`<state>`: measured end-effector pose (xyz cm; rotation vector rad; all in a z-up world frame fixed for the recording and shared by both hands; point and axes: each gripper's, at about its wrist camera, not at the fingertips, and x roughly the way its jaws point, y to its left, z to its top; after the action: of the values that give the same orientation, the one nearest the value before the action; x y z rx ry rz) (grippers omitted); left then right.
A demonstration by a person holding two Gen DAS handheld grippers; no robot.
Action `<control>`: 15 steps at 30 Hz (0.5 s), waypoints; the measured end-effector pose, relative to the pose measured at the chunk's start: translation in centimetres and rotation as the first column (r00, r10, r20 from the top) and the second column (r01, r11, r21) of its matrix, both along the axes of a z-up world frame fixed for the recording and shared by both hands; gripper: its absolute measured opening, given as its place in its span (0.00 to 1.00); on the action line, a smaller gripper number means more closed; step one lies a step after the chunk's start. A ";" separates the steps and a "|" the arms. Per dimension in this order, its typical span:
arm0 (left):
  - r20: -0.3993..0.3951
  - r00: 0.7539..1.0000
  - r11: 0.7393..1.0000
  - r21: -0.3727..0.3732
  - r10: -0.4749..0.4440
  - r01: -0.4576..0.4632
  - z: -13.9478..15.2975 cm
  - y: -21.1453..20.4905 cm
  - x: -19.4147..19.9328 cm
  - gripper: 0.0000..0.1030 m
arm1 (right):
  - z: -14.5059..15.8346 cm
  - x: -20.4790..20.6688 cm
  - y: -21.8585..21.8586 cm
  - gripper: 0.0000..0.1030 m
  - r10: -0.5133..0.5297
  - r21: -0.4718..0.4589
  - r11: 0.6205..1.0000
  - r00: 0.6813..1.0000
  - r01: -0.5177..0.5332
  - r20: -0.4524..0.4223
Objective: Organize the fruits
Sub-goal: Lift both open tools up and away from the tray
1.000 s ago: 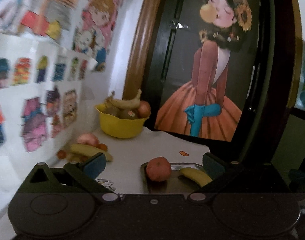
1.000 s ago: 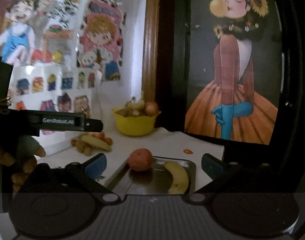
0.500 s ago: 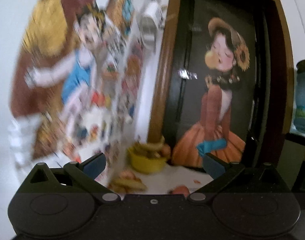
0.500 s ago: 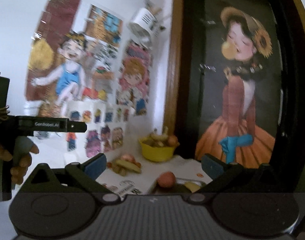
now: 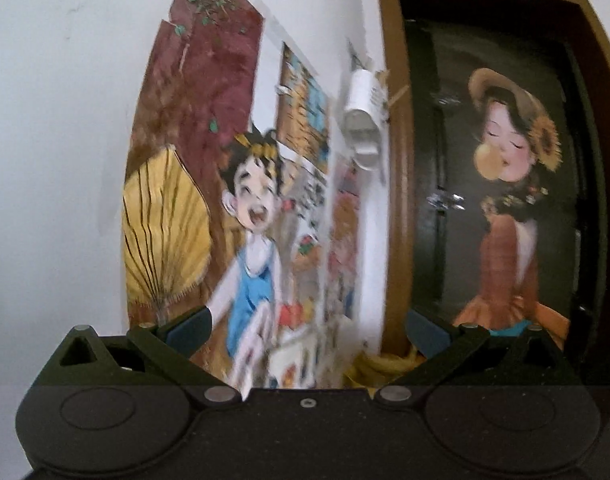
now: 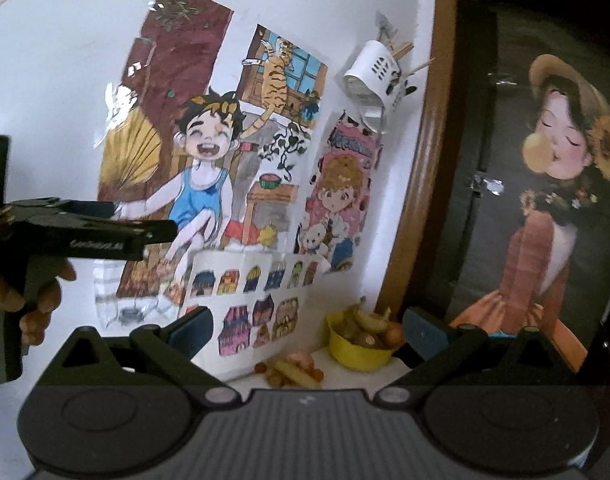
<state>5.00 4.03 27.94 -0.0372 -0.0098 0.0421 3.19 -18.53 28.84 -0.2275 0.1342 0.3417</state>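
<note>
Yellow round bowl (image 6: 359,350) heaped with lumpy fruit (image 6: 367,324).

The right gripper (image 6: 307,330) has a matt, finely speckled black plastic body with a ribbed grey panel, and smooth blue pads (image 6: 193,327) on its fingers; the left gripper (image 5: 307,330) shows the same grainy black plastic and small metal pins. The wall (image 6: 57,80) looks like flat, matt white paint. The cartoon posters (image 6: 201,168) are paper, slightly glossy, with a bright glare patch at the left edge. The door frame (image 6: 419,184) is smooth, varnished brown wood. The door (image 6: 485,240) is dark and glossy, with a shiny metal handle (image 6: 488,183). The white holder (image 6: 371,74) looks like smooth plastic. The yellow bowl (image 6: 357,354) appears to be smooth, matt plastic.
</note>
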 end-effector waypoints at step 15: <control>-0.213 0.976 0.995 -0.098 -0.042 0.021 -9.9 0.1 8.5 0.99 | -6.1 16.0 -2.8 1.00 0.163 0.221 0.965 0.984 -0.144 -0.072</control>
<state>13.46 4.16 18.07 -0.1278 0.2096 0.0144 19.20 -21.36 22.74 -0.0079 0.1668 0.5177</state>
